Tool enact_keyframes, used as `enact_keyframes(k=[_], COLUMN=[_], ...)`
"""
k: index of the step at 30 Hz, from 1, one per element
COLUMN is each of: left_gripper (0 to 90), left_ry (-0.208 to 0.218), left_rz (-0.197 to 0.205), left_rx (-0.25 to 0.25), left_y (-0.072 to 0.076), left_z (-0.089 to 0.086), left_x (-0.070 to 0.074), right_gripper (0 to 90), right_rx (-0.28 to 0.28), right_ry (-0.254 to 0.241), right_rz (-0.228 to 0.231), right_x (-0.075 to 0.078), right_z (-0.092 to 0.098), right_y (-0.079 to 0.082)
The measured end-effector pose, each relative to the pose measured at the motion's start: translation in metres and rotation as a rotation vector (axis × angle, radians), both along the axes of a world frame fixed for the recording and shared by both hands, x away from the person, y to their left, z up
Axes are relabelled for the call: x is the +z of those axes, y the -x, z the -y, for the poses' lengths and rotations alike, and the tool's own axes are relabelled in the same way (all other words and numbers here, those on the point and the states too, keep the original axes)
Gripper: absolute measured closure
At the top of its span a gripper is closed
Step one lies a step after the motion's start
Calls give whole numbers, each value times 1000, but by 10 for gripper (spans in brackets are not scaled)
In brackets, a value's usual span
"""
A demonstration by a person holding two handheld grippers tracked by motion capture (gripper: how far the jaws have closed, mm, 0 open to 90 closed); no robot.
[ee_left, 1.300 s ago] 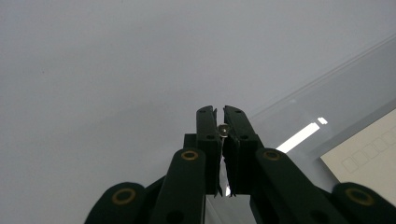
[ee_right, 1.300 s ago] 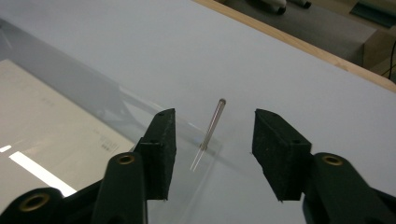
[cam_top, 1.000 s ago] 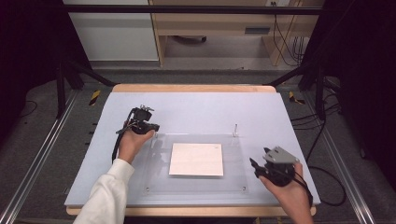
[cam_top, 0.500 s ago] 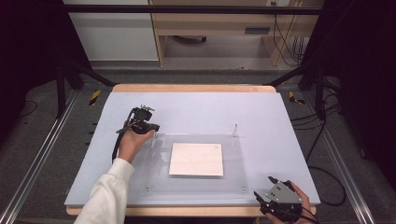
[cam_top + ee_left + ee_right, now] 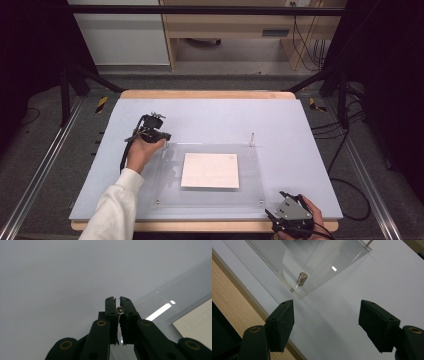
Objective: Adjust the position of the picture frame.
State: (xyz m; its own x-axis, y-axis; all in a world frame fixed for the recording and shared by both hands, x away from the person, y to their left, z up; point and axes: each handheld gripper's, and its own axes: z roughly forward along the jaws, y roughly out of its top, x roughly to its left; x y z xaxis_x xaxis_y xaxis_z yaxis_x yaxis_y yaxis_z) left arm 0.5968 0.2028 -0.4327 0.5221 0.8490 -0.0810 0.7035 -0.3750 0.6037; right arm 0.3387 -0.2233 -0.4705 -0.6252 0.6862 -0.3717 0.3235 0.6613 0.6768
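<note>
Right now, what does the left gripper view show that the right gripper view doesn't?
Left gripper view: the left gripper shut on a thin metal pin, plus a white card. Right gripper view: the right gripper, jaws just opened wider with nothing between them, a metal stud, the wooden table edge. Both: the clear plate on the pale mat.

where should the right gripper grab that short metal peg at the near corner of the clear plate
Grip the peg across its round sides, near the top, coming from above and the table's near edge. It stands upright on the clear plate by the corner, and the right gripper is open, facing it.
</note>
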Motion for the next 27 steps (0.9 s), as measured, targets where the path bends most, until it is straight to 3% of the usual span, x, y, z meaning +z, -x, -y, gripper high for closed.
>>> enact_keyframes(k=[12,22,27], left_gripper=[847,846,845], left_ry=[-4,-3,0], left_rz=[-8,-4,-3], left_rx=[-5,-9,-17], left_y=[-1,-2,-2], left_z=[0,0,-1], left_x=[0,-1,-1], right_gripper=[312,354,411], right_rx=[35,82,131], right_ry=[21,18,18], right_rz=[4,45,73], right_x=[-3,-1,-2], right_z=[-12,-20,-25], right_y=[-10,-12,-13])
